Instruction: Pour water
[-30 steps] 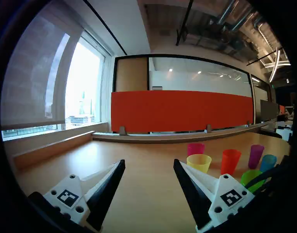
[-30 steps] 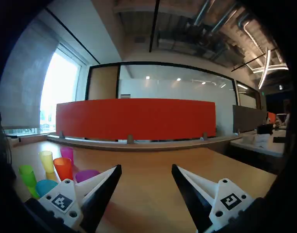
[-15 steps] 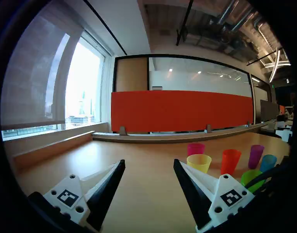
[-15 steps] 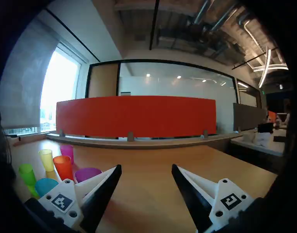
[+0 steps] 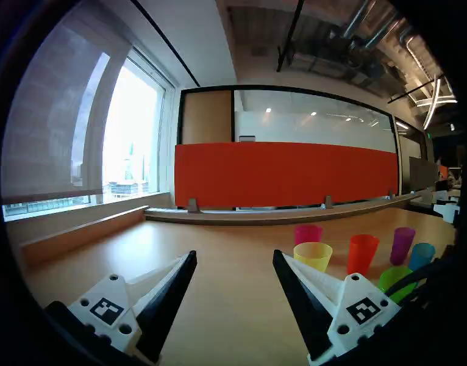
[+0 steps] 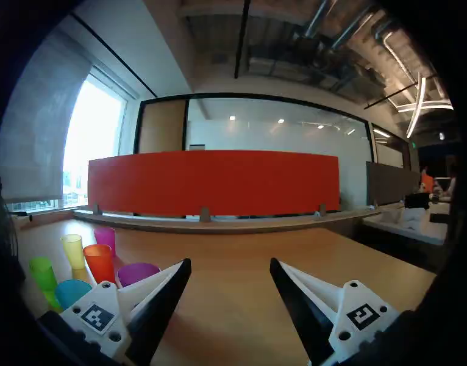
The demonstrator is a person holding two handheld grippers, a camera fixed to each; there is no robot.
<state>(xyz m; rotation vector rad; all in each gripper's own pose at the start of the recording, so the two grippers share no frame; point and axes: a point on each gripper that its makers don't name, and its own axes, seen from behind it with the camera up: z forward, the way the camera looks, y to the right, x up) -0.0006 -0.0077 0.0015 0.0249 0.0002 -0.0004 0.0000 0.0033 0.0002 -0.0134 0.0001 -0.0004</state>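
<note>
Several coloured plastic cups stand on a wooden table (image 5: 233,287). In the left gripper view they lie to the right: a yellow cup (image 5: 313,254), a pink cup (image 5: 308,233), an orange cup (image 5: 362,252), a purple cup (image 5: 402,244), a blue cup (image 5: 422,255) and a green cup (image 5: 394,279). My left gripper (image 5: 233,262) is open, left of the cups, holding nothing. In the right gripper view the cups sit at the left: yellow (image 6: 73,251), pink (image 6: 104,240), orange (image 6: 100,263), purple (image 6: 137,274), green (image 6: 43,274), blue (image 6: 72,293). My right gripper (image 6: 229,268) is open and empty.
A red divider panel (image 5: 285,174) runs along the table's far edge, with a glass wall behind it. A bright window (image 5: 130,146) and a low wooden ledge (image 5: 81,235) are at the left. Another desk (image 6: 410,226) with items stands to the right.
The right gripper view has tilted slightly, so the cups and the divider sit a little higher in it. The left gripper has not moved.
</note>
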